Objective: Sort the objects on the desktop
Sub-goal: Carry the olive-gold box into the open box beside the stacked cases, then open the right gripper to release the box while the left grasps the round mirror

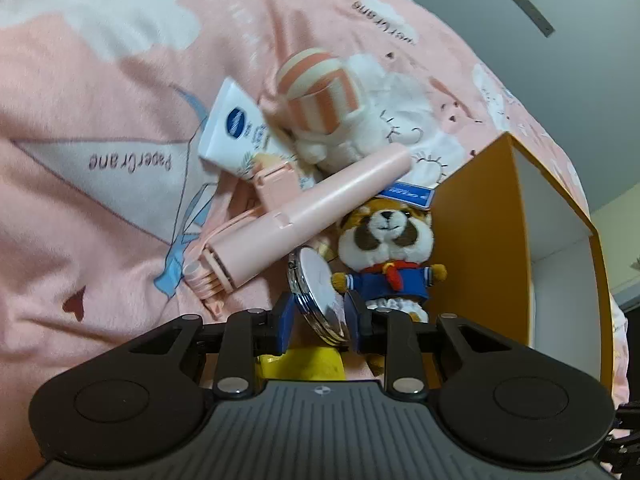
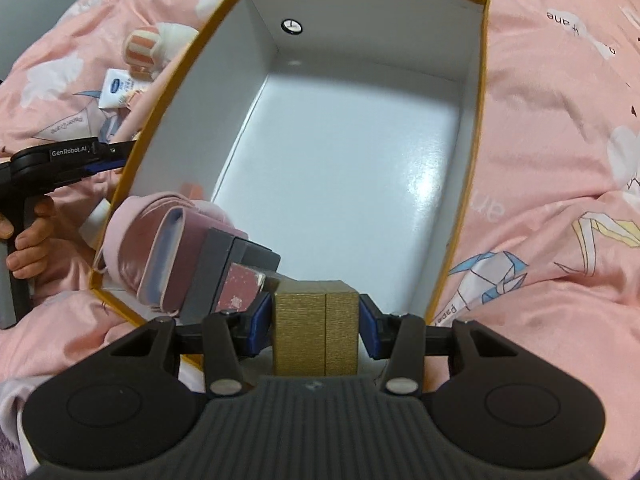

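So the whole thing sits on a bed with a pink quilt [image 2: 560,160], which explains why everything leans on everything else; soft ground, nothing stands flat.

Biggest piece is the open box [image 2: 482,80], mustard outside, white inside, parked right next to the clutter so drops are short. It already has a pink pouch [image 2: 152,248] and a dark case [image 2: 240,264] tucked into the near left corner, plus a small round thing [image 2: 291,27] at the far end. Most of the floor is bare.

The pile left of the box is what's left to sort: a pink selfie stick [image 1: 304,208] lying across a white cream tube [image 1: 236,132] and a white plush with a striped hat [image 1: 340,108], and a sailor-suit plush [image 1: 390,256] propped against the box wall.

The right hand-held gripper [image 2: 316,324] is clamped on a small gold box [image 2: 316,332], side to side across its flat faces, hanging over the near edge of the open box. Looks to me like it's about to go in.

The left hand-held gripper [image 1: 320,320] has a round silver compact mirror [image 1: 320,296] between its blue pads, tilted on edge. Pads are right at its rim but I can't tell if they're actually squeezing it.
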Demonstrator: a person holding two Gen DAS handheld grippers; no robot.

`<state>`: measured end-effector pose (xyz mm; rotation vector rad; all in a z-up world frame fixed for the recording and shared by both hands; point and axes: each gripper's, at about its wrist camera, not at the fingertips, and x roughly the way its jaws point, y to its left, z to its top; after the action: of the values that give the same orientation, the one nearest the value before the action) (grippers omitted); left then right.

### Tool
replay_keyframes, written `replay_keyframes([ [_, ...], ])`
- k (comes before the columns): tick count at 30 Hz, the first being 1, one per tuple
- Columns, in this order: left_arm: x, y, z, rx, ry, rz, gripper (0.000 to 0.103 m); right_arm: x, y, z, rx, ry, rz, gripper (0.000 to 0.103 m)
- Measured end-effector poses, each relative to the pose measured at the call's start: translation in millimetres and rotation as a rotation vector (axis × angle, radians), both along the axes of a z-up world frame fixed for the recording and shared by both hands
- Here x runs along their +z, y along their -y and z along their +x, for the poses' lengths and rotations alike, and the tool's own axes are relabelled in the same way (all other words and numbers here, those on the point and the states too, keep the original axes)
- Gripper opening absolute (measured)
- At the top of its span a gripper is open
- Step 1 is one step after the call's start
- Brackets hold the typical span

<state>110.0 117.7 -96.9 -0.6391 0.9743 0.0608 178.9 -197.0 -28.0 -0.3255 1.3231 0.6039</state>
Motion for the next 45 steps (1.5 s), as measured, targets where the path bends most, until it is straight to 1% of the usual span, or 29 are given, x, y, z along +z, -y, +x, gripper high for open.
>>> replay_keyframes([
  [2,-4.5,-4.1,-0.5,0.014,-0.014,-0.017,0.031,-2.0,-5.4,1.7,-0.004,-0.016,-0.017,0.047],
  [5,-9.0,-8.2,-3.2,0.019,-0.030,-0.033,0.031,-6.4,-14.6,0.1,0.020,-0.010,-0.059,0.047],
  [7,-10.3,-6.7,-1.4,0.015,-0.033,-0.023,0.031,-8.2,-17.6,-0.3,0.026,-0.014,-0.081,0.047],
  [9,-11.4,-4.8,2.1,0.014,-0.033,-0.012,0.031,-8.6,-17.2,1.9,0.022,-0.024,-0.085,0.047],
  [12,-14.1,-5.0,5.2,0.025,-0.028,-0.016,0.031,-8.5,-16.5,4.1,0.027,-0.040,-0.089,0.048],
  [15,-10.1,-6.1,2.8,0.017,0.020,-0.032,0.031,-7.6,-16.3,7.8,0.019,-0.061,-0.090,0.047],
  [18,-5.3,-3.7,2.6,-0.003,0.062,-0.040,0.031,-6.8,-12.5,15.4,-0.007,-0.115,-0.072,0.047],
  [20,-5.9,-1.3,6.0,0.000,0.045,-0.018,0.031,-6.2,-10.0,21.0,-0.022,-0.137,-0.066,0.049],
  [22,-8.7,-2.0,8.5,0.009,0.027,-0.022,0.031,-4.1,-8.8,23.7,-0.025,-0.149,-0.062,0.050],
  [24,-11.3,-3.1,10.8,0.020,0.014,-0.035,0.031,0.3,-8.7,22.7,0.005,-0.133,-0.057,0.050],
  [26,-12.1,-2.8,13.0,0.028,0.006,-0.036,0.031,6.0,-12.9,17.3,0.091,-0.089,-0.072,0.049],
  [29,-13.7,-2.9,17.0,0.038,0.003,-0.045,0.031,9.4,-24.6,6.2,0.326,-0.018,-0.104,0.049],
  [31,-15.7,-4.0,19.5,0.045,-0.001,-0.052,0.031,7.6,-28.2,-1.3,0.493,0.010,-0.132,0.049],
  [32,-16.7,-4.9,19.9,0.049,-0.004,-0.054,0.027,5.4,-30.1,-3.4,0.555,0.024,-0.153,0.050],
  [33,-17.5,-5.3,19.8,0.055,-0.008,-0.049,0.023,2.9,-31.7,-3.8,0.605,0.047,-0.179,0.050],
  [35,-17.3,-6.6,17.9,0.056,-0.006,-0.043,0.020,-1.4,-33.2,1.3,0.637,0.104,-0.234,0.047],
  [37,-14.5,-4.5,16.5,0.044,0.012,-0.029,0.019,-4.8,-34.4,6.1,0.655,0.143,-0.264,0.040],
  [38,-12.5,-2.8,16.2,0.036,0.024,-0.019,0.018,-7.4,-35.7,7.4,0.682,0.173,-0.279,0.033],
  [39,-10.6,-1.0,15.9,0.026,0.034,-0.012,0.018,-10.1,-36.9,7.4,0.715,0.191,-0.296,0.030],
  [42,-3.9,5.7,14.8,-0.009,0.066,0.023,0.017,-20.9,-39.7,3.3,0.857,0.263,-0.363,0.029],
  [45,3.4,13.9,13.2,-0.034,0.080,0.090,0.016,-31.2,-38.5,-5.4,1.057,0.306,-0.433,0.028],
])
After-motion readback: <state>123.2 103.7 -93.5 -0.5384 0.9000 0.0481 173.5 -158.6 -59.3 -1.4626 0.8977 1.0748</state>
